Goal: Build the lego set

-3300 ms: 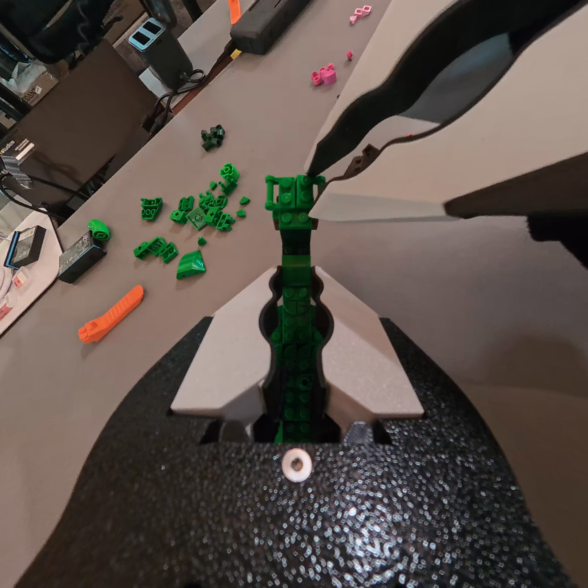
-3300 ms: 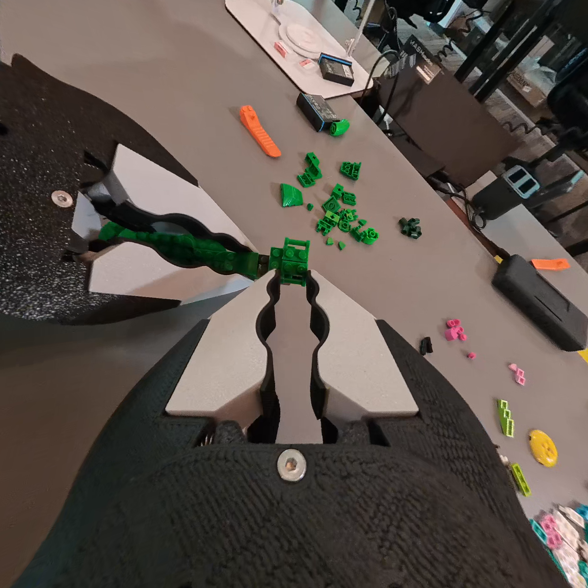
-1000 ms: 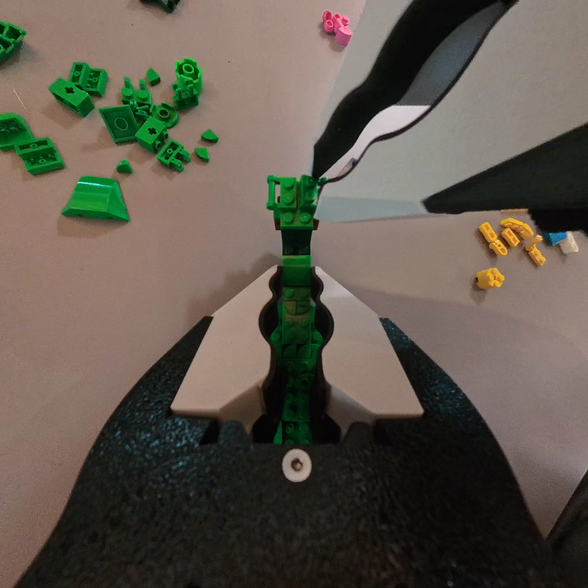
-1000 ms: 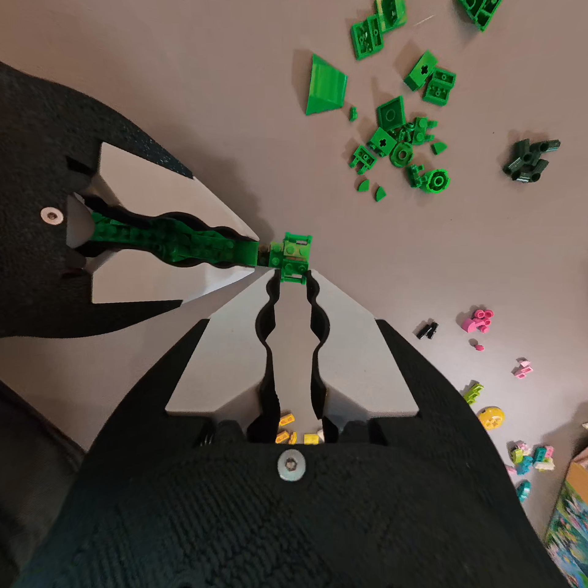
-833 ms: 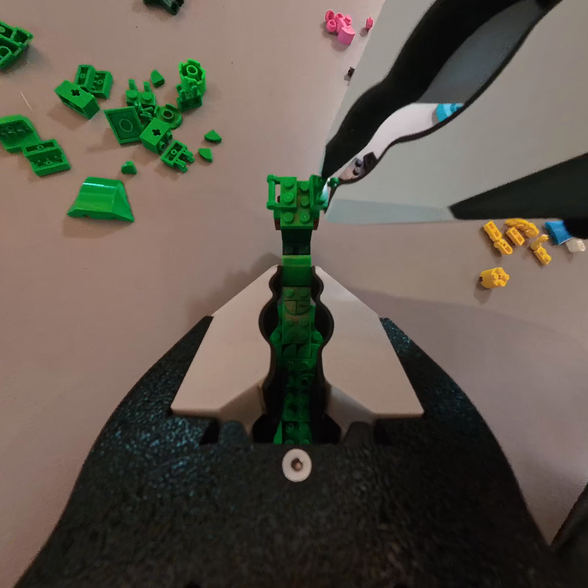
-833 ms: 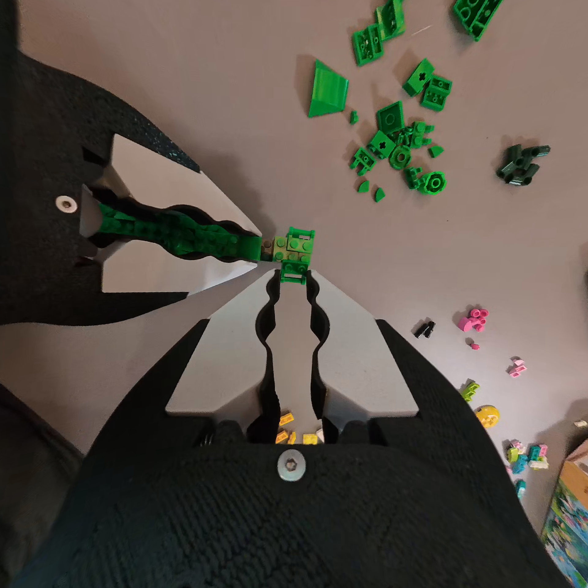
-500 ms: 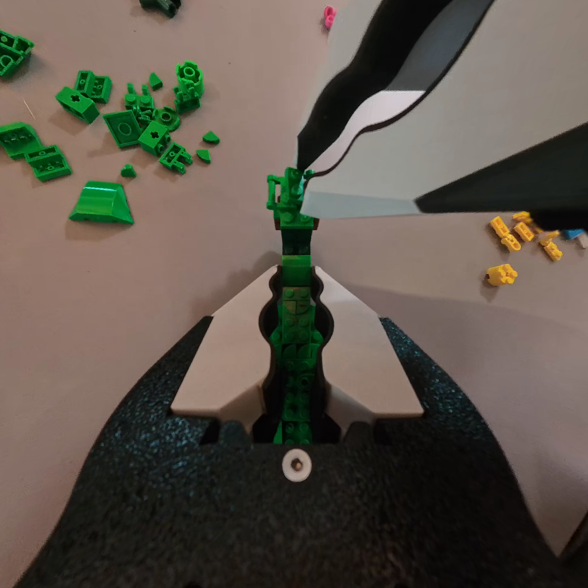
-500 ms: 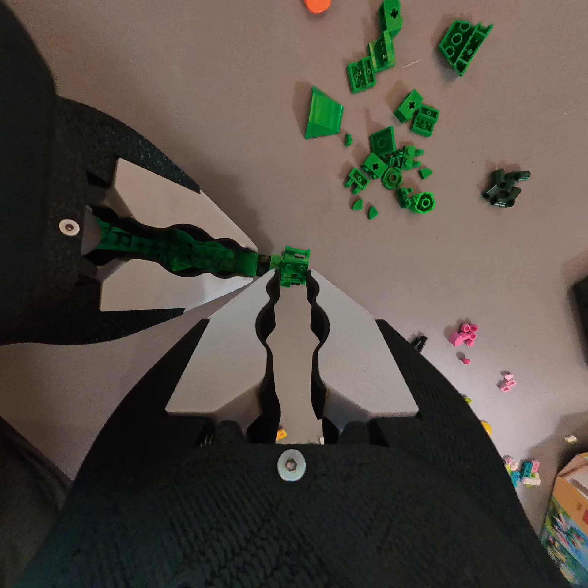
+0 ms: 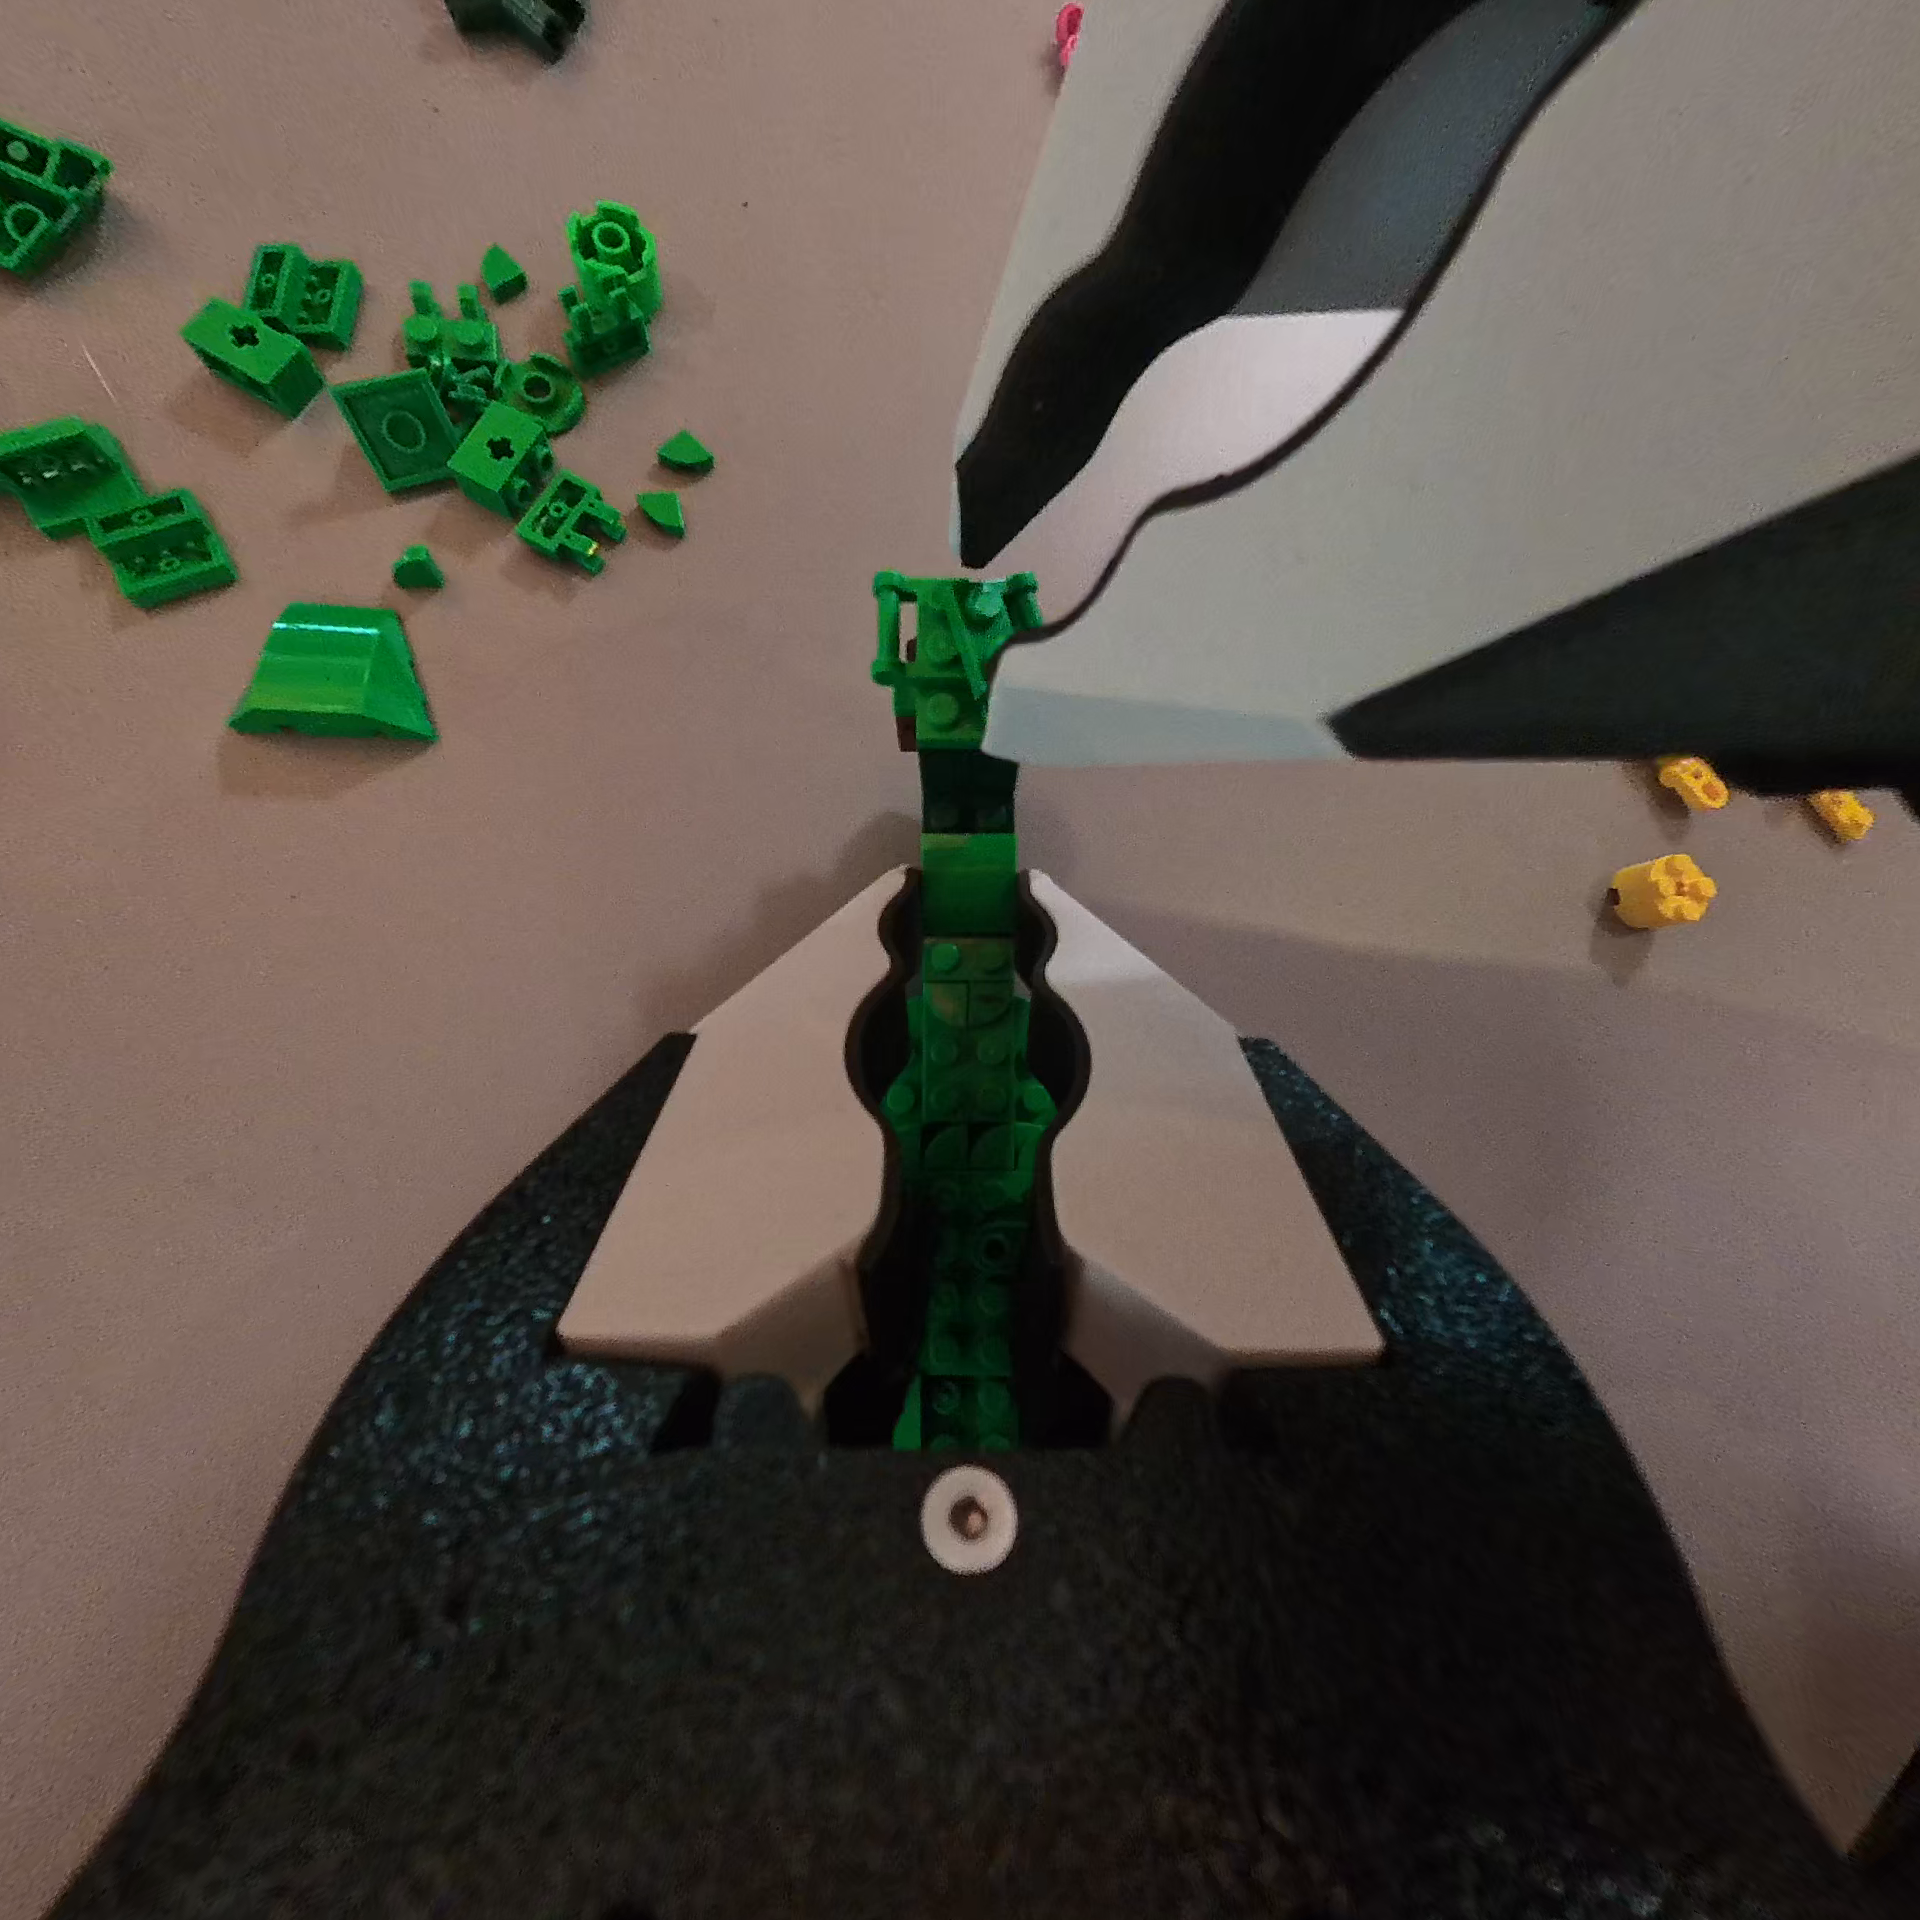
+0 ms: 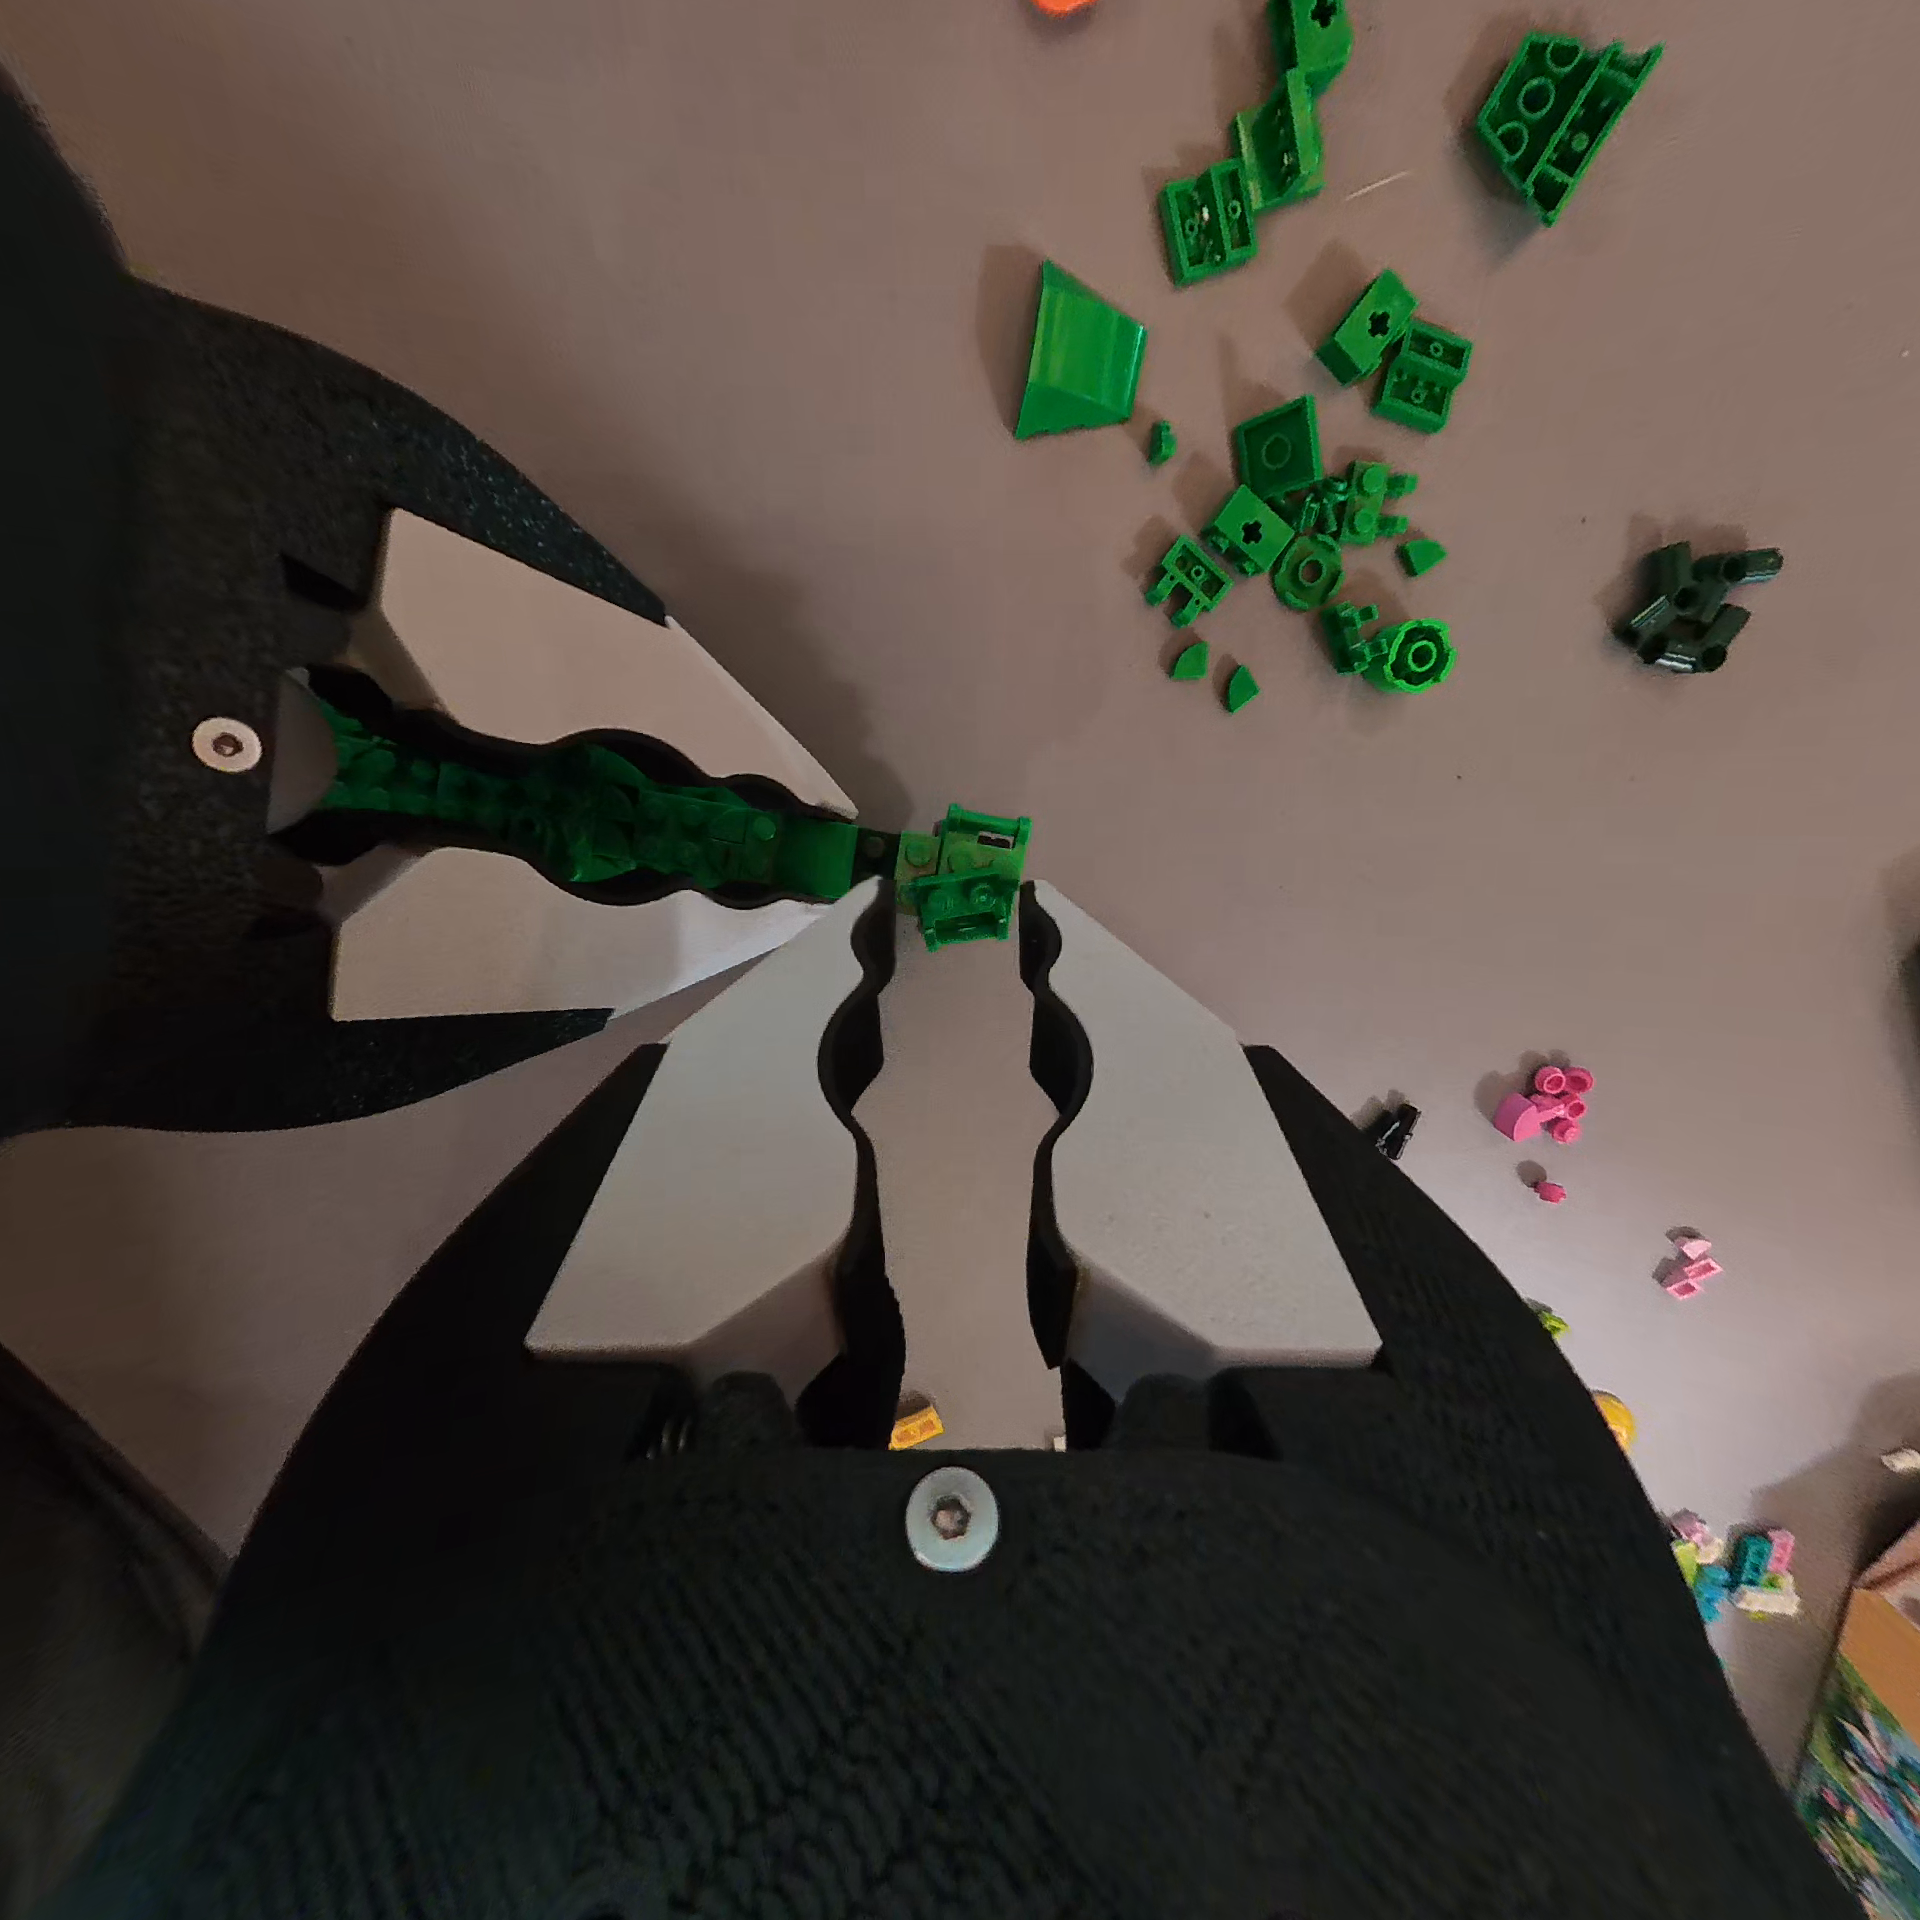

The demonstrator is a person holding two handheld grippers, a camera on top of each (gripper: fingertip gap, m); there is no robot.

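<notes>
Now your left gripper (image 9: 966,883) pinches one long green lego stem (image 9: 966,1091) above the grey table (image 9: 623,935); its bright studded head (image 10: 966,873) sits askew between your right gripper's (image 10: 951,904) spread fingertips. Two yellow pieces (image 9: 1662,888) lie right; one green wedge (image 9: 330,675) lies left.

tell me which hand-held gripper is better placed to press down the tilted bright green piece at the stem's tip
Right, probably. The right hand-held gripper is open with its fingertips bracketing the crooked end piece, while the left hand-held gripper is shut on the green stem, bracing it.
</notes>
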